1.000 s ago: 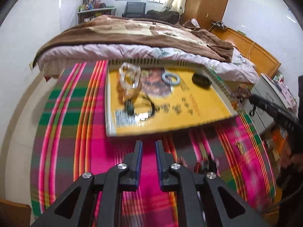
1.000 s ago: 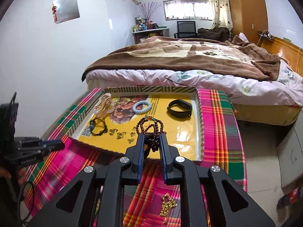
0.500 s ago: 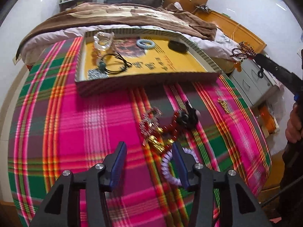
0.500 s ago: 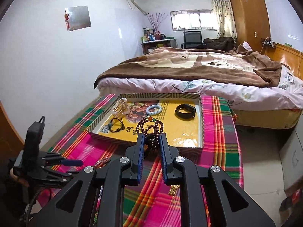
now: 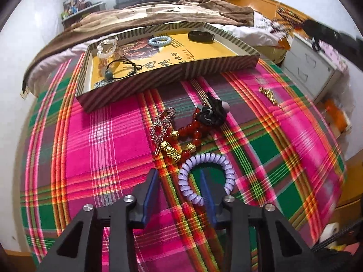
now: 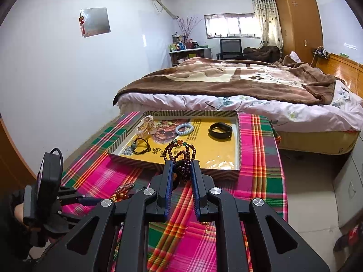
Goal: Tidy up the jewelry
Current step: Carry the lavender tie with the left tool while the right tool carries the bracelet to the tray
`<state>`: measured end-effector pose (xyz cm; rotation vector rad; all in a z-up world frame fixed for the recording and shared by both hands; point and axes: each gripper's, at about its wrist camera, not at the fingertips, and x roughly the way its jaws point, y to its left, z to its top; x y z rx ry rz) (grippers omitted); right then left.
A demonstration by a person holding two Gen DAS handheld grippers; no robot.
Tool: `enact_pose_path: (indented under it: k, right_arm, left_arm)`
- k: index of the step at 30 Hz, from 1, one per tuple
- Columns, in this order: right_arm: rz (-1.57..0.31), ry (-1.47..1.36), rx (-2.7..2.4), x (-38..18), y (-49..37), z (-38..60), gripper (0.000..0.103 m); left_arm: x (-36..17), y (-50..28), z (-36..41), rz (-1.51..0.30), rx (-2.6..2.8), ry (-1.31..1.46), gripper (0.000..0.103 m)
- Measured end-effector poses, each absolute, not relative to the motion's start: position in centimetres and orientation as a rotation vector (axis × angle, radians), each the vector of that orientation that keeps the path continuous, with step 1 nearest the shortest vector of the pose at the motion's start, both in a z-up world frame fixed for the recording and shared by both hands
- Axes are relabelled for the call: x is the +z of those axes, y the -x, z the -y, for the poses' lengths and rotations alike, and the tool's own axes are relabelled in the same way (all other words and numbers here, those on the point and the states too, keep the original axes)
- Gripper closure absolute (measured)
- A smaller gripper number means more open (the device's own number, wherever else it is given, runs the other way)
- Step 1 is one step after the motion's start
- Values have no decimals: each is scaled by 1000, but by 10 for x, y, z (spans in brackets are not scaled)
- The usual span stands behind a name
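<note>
My left gripper (image 5: 179, 181) hangs low over the plaid cloth with its jaws closing. One side of a lilac spiral hair tie (image 5: 204, 172) lies between them, and the pads do not press on it. Just beyond lie a red bead bracelet with gold charms (image 5: 192, 133), a silver rhinestone clip (image 5: 162, 122) and a black fabric flower (image 5: 212, 113). My right gripper (image 6: 180, 172) is shut on a brown bead bracelet (image 6: 179, 151), held above the near wall of the yellow tray (image 6: 136, 162).
The tray (image 5: 170, 77) holds a light blue spiral tie (image 5: 159, 41), a black band (image 5: 200, 35), a black cord necklace (image 5: 120, 68) and a clear bangle (image 5: 106, 46). A gold chain (image 5: 271, 97) lies at the right. A bed stands behind the table.
My left gripper swung from facing the tray down to the loose pile, opened wide, and has narrowed around the lilac tie. My right gripper drew back from the tray with the beads.
</note>
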<state>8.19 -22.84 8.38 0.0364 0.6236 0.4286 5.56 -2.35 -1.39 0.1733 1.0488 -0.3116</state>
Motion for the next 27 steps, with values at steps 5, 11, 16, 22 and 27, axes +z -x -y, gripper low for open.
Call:
enact_pose_path:
  k: [5, 11, 16, 22, 27]
  right_arm:
    - [-624, -41, 431, 82, -80, 228, 87]
    - [-629, -44, 428, 80, -80, 230, 87]
    - [-625, -44, 420, 82, -83, 230, 87]
    - [-609, -40, 403, 90, -92, 230, 87]
    - [-605, -34, 386, 95, -110, 229, 87]
  left_arm:
    - [-13, -52, 33, -1041, -327, -206, 93]
    - [-10, -49, 28, -1031, -336, -156, 94]
    - [9, -49, 18, -984, -335, -106, 94]
    - [36, -63, 8, -925, -323, -72, 94]
    - [53, -93, -1, -896, -302, -53, 94]
